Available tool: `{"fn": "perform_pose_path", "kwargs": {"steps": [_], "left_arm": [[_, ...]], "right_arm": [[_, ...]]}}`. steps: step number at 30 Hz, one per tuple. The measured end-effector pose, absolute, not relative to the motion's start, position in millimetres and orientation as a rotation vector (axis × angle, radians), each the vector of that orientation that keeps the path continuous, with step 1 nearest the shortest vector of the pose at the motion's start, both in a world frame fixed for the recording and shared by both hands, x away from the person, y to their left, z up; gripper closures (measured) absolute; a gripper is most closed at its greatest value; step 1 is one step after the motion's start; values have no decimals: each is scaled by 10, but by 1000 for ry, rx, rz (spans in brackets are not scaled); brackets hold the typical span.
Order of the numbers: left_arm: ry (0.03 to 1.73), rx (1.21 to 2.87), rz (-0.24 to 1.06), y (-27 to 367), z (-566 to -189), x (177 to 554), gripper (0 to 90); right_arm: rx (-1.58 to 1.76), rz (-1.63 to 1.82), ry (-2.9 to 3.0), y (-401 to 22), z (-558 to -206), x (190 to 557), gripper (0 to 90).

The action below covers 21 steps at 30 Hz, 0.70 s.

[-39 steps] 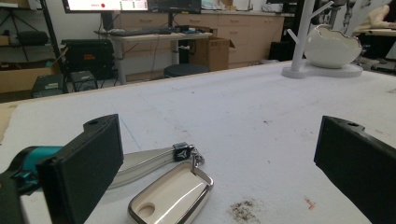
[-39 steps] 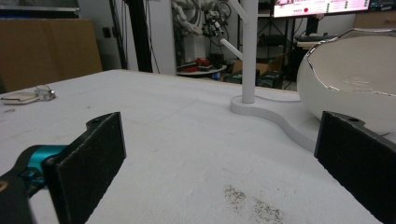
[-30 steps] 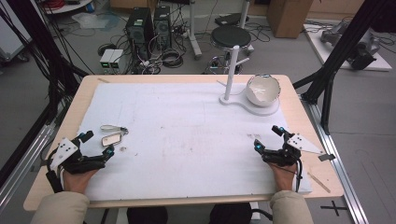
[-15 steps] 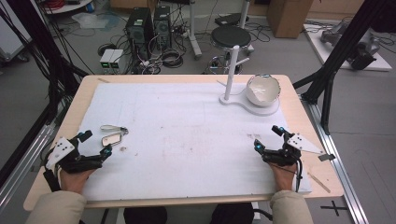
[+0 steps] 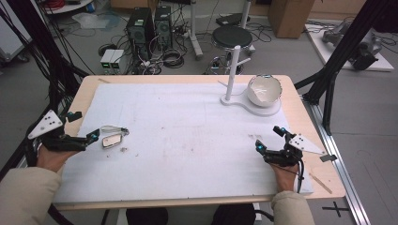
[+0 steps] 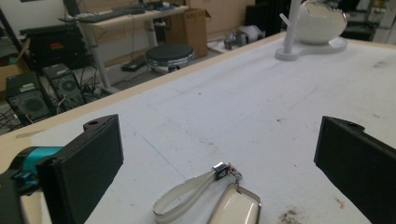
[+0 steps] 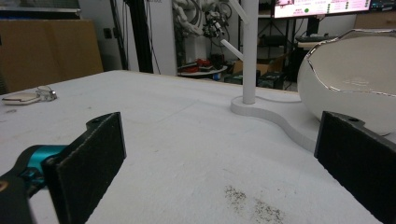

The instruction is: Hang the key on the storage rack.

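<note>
Resting on the surface [image 5: 197, 140], my left gripper [image 5: 83, 127] gapes beside the key fob [image 5: 110, 140]; my right gripper [image 5: 270, 138] also gapes, empty.

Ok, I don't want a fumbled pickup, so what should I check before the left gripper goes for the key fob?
1. Left gripper open: ok.
2. Key fob between the jaws' line of approach: ok, in the left gripper view.
3. Strap lies flat beside the fob, clear of both jaws: ok.
4. Nothing on top of the fob: ok.
5. Right gripper far off, open: ok.
6. Jaws low enough to grip: cannot tell.
</note>
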State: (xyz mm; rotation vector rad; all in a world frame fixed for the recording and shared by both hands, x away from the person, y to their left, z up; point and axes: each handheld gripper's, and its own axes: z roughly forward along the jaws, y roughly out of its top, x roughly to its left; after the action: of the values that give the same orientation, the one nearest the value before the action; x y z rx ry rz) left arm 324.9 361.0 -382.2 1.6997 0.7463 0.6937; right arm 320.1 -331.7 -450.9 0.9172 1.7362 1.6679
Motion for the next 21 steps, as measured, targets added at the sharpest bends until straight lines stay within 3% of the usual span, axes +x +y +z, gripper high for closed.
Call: {"fn": "perform_pose_path", "kwargs": {"steps": [12,21], "left_arm": [[633,1963,572,3639,-3335,3790,17],[579,2149,510,3539,-3292,4038,17]], "right_arm": [[917,1665,1741,-3309,-4508,3196,11],[912,1657,1744,-3307,-4509,3196,11]]}}
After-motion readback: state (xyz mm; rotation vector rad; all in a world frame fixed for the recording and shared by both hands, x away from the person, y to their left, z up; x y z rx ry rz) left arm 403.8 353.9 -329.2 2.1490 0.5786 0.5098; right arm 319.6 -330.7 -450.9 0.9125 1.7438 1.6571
